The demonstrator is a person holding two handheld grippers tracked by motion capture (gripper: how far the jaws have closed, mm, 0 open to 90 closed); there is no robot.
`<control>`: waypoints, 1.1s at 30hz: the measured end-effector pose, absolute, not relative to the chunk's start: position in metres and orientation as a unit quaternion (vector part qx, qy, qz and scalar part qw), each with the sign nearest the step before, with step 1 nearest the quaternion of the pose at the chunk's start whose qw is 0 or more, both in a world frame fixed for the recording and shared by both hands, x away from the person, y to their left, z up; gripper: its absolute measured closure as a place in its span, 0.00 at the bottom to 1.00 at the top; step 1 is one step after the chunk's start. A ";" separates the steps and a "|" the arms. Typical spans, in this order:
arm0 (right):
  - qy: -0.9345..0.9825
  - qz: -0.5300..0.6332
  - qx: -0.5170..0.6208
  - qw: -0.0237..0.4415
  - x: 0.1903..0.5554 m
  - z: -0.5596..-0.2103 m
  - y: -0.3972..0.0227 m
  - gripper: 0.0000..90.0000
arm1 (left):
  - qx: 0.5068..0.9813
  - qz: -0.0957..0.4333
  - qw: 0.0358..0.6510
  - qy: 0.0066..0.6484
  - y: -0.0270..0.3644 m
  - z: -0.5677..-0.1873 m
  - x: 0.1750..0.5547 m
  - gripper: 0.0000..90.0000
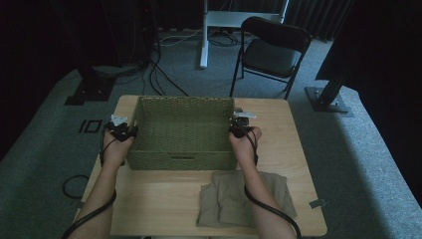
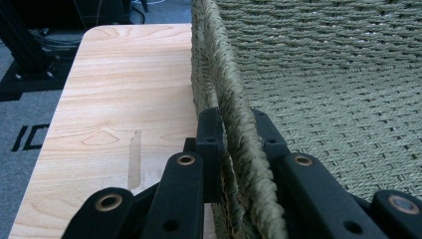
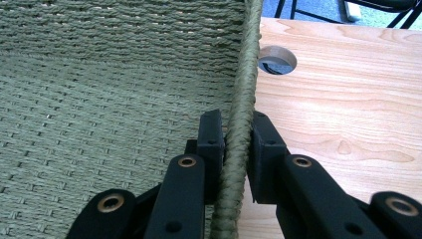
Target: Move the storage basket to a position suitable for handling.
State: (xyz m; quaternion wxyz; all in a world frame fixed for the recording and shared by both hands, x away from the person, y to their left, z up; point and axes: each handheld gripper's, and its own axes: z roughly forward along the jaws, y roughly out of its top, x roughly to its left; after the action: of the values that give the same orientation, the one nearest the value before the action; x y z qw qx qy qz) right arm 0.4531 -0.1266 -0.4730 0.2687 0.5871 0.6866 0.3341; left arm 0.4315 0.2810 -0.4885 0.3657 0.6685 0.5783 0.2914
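Green woven rectangular basket is gripped at both side rims, mid light wooden surface.
Left gripper and right gripper fingers are clamped on its walls; next, an even lift is called for.

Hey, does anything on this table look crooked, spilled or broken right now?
Nothing stands out. The basket sits square on the table, both tools clamped on its side rims, and the folded cloth lies flat in front of it.

A folded cloth lies on the table; chair behind.
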 end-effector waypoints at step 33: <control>0.681 0.316 0.600 0.276 0.456 -0.471 -0.200 0.87 | 0.690 0.277 0.365 0.561 0.205 -0.488 0.449 0.91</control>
State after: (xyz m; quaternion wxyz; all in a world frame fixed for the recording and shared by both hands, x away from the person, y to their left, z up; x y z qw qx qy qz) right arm 0.4563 -0.1996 -0.4711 0.2756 0.5999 0.6812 0.3164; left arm 0.4492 0.2054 -0.4880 0.3652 0.6895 0.5607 0.2770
